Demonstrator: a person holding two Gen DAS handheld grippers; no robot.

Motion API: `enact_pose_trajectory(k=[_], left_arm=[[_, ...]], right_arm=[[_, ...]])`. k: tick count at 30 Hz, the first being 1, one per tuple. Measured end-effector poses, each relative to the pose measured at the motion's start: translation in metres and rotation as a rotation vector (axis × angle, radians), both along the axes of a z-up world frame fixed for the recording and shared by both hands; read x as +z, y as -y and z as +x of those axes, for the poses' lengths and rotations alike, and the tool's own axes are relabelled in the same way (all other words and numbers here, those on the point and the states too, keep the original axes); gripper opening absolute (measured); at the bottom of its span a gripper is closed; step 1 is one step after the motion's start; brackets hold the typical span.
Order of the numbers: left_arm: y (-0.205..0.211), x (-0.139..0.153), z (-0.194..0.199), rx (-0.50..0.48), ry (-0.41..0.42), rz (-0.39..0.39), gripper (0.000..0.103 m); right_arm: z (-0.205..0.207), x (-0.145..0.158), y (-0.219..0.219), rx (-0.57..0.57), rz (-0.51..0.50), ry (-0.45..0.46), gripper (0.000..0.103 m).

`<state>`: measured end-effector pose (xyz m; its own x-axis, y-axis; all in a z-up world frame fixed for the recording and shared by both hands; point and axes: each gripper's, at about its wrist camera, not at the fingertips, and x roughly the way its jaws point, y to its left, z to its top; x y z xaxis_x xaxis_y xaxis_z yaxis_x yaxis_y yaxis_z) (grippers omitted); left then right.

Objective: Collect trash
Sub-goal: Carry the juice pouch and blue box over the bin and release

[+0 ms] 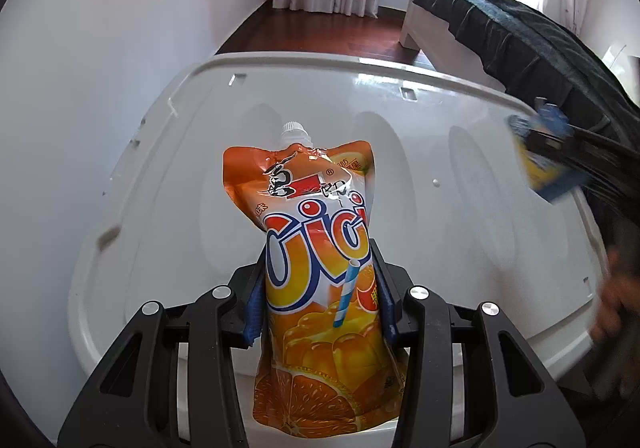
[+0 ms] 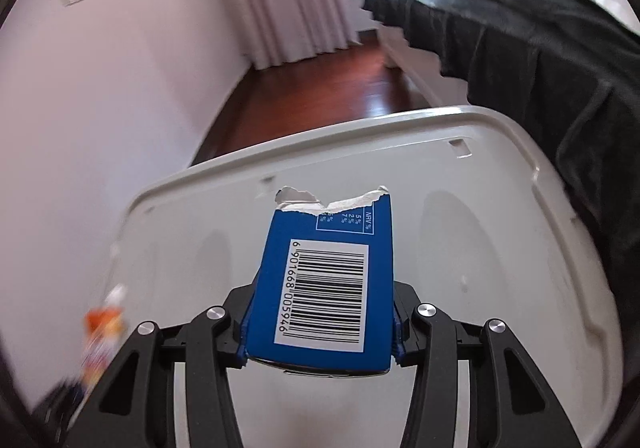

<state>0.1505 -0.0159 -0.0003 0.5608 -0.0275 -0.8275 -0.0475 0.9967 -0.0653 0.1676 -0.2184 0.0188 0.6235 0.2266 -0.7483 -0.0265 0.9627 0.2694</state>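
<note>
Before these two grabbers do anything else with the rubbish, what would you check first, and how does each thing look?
1. Left gripper clamped on the orange drink pouch: ok.
2. Pouch cap on: ok.
3. Right gripper clamped on the torn blue packet: ok.
4. Both items above the white plastic lid: ok.
5. Trash bin in view: not ok, none visible.
6. Packet empty: cannot tell.
</note>
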Motion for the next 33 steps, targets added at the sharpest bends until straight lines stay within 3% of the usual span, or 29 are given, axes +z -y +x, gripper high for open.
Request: enact_pose_trajectory(k=[3, 8, 14, 26, 33], left_arm=[[0.003, -0.002, -0.009, -0.024, 0.013, 0.005, 0.043], [0.021, -0.001, -0.036, -0.104, 0.041, 0.083, 0.043], [0.021, -0.007, -0.081, -0.123, 0.002, 0.069, 0.043], [0.014, -0.023, -0.160, -0.104, -0.111, 0.053, 0.043], [0.020, -0.023, -0.198, -0.139, -0.106, 0.111, 0.043]], right_arm=[[-0.045, 0.009, -0.005, 0.047, -0.034, 0.029, 0.048], [-0.101, 0.009, -0.007, 0.079, -0.040, 0.019, 0.049], [-0.163, 0.007, -0.015, 0.121, -0.020, 0.008, 0.049], [-0.240, -0.011, -0.024, 0.144, -0.086, -0.059, 0.049], [-0.276, -0.023, -0.026, 0.170, -0.110, -0.091, 0.049]])
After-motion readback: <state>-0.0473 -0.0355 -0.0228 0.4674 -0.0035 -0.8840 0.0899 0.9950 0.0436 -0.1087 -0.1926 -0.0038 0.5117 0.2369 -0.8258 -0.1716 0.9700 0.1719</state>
